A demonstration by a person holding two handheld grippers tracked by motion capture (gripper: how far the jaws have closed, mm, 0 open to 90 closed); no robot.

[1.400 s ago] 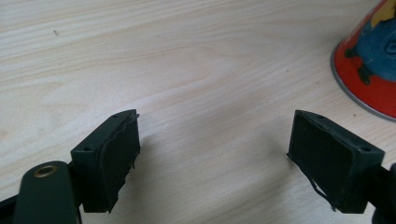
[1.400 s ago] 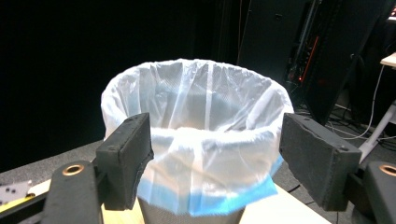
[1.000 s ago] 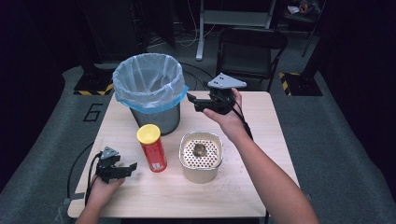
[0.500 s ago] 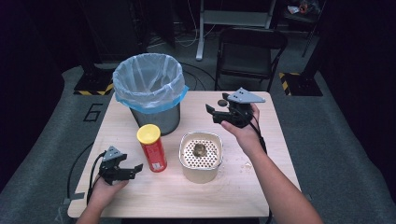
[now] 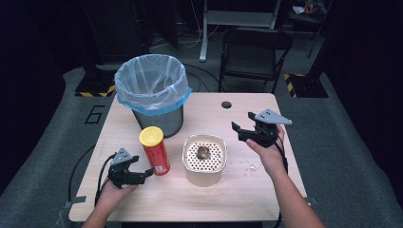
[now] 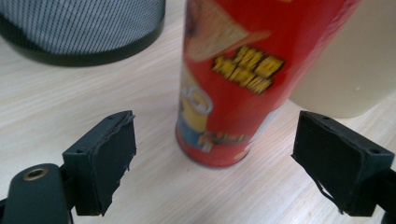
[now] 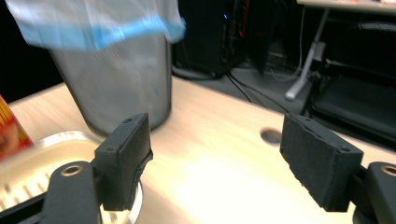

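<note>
A red chip can (image 5: 156,154) with a yellow lid stands upright at the table's front left. My left gripper (image 5: 145,175) rests low just left of it, open, with its jaws pointing at the can. In the left gripper view the can (image 6: 224,79) stands just beyond the open left gripper (image 6: 217,163), clear of both pads. A white perforated container (image 5: 186,159) holds a brown lump (image 5: 203,152). My right gripper (image 5: 240,130) hovers to its right, open and empty. The right gripper view has my right gripper (image 7: 215,158) over bare tabletop, aimed toward the bin (image 7: 116,79).
A mesh waste bin (image 5: 152,92) lined with a blue-rimmed bag stands at the back left of the wooden table (image 5: 228,194). A cable hole (image 5: 226,104) lies near the far edge. Crumbs (image 5: 249,167) lie right of the container. A chair (image 5: 252,52) stands behind the table.
My right gripper has come down and to the right, away from the bin toward the table's right side. My left gripper has edged nearer the red can.
</note>
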